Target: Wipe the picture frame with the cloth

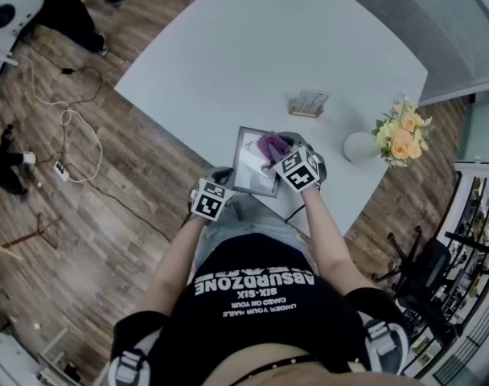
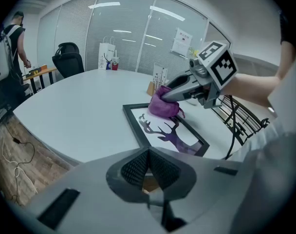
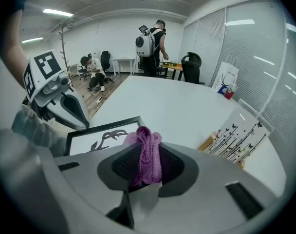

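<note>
Low in the middle of the head view, the left gripper (image 1: 211, 199) hangs with its jaws together and nothing between them, just off the near corner of the picture frame (image 1: 254, 167). Just above it, the right gripper (image 1: 278, 153) is clamped on the purple cloth (image 1: 270, 144), which presses on the frame's far right part. Wiping looks under way, but I cannot tell how much glass is done. The frame lies flat near the closest edge of the worktop (image 1: 252, 55). Its long axis runs up the picture, tilted slightly right.

Black tee (image 1: 256, 296), white lettering
</note>
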A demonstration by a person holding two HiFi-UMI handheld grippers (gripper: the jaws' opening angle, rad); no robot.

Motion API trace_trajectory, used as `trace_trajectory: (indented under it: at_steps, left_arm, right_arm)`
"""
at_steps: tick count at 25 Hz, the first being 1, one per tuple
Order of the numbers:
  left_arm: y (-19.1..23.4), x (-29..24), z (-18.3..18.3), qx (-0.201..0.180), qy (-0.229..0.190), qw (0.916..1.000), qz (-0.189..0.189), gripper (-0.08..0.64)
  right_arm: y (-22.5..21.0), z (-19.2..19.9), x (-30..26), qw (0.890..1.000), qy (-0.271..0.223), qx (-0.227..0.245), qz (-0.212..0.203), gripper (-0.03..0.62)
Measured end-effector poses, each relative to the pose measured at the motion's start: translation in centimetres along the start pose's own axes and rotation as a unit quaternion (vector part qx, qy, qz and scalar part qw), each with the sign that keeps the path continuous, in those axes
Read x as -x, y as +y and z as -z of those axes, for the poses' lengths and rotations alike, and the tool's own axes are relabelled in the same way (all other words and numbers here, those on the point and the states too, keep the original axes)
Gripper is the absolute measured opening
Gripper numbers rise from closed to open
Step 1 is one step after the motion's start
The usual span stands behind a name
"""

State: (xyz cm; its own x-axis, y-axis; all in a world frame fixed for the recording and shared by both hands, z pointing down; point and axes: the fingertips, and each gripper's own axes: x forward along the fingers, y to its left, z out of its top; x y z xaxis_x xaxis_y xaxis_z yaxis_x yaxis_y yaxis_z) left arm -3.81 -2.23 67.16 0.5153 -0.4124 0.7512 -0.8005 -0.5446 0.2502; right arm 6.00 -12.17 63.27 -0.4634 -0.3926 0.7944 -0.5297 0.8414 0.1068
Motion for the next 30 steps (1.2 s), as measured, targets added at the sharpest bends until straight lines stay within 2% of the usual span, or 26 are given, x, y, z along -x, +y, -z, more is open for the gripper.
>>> trace_trajectory:
  at_steps: [20,30]
  left_arm:
    - [0.0,-0.1,-0.1,0.002,-0.001,1.0000,0.003,0.017]
    - [0.1,0.1,0.0,0.005,-0.006,1.0000,0.002,0.017]
  right_arm:
    - [-0.8,0.8,-0.6,0.998,-0.029,-0.060,0.001,0.098]
    - [-0.6,0.9,-0.8,0.998,-0.025,-0.056,0.004,0.098]
